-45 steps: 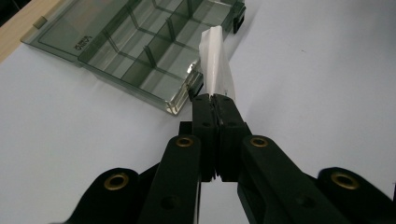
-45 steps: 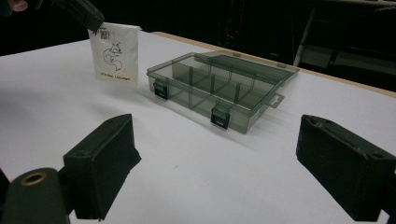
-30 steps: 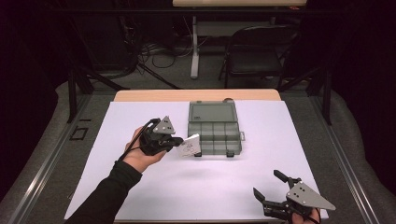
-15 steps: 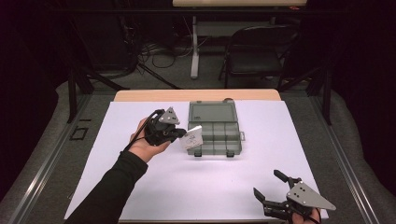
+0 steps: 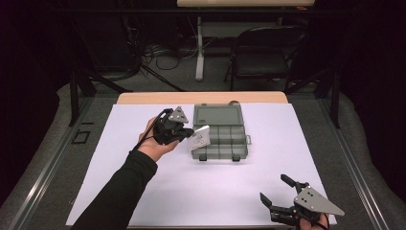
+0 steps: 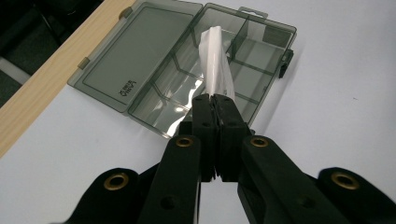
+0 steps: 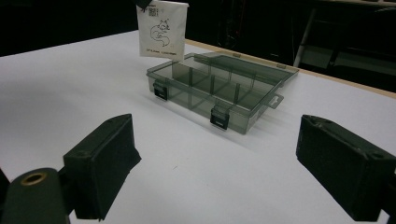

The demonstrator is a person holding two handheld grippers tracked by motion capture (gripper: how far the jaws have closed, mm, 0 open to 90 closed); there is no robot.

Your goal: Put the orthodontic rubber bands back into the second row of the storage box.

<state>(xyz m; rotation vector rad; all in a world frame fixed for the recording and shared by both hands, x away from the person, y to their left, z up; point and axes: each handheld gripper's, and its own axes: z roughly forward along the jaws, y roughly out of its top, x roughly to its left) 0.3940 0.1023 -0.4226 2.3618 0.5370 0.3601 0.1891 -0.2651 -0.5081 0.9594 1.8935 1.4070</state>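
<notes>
A white-covered table with a wooden far edge carries an open, smoke-grey compartment box.

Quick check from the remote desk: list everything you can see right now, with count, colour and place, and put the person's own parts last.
Compartment box: one, smoky grey clear plastic, lid open, at the middle of the table's far half.
White packet: one, white with a small printed drawing, held above the box's left end.
Table cover: one, white, over the whole working area.
Table edge: one strip, light wood, along the far side.
Folding chair: one, dark, on the floor behind the table.
Left tongs: one, black, shut on the packet.
Right tongs: one, black, open, near the table's front right corner.
Left hand: one, dark sleeve, holding the left tongs.
</notes>
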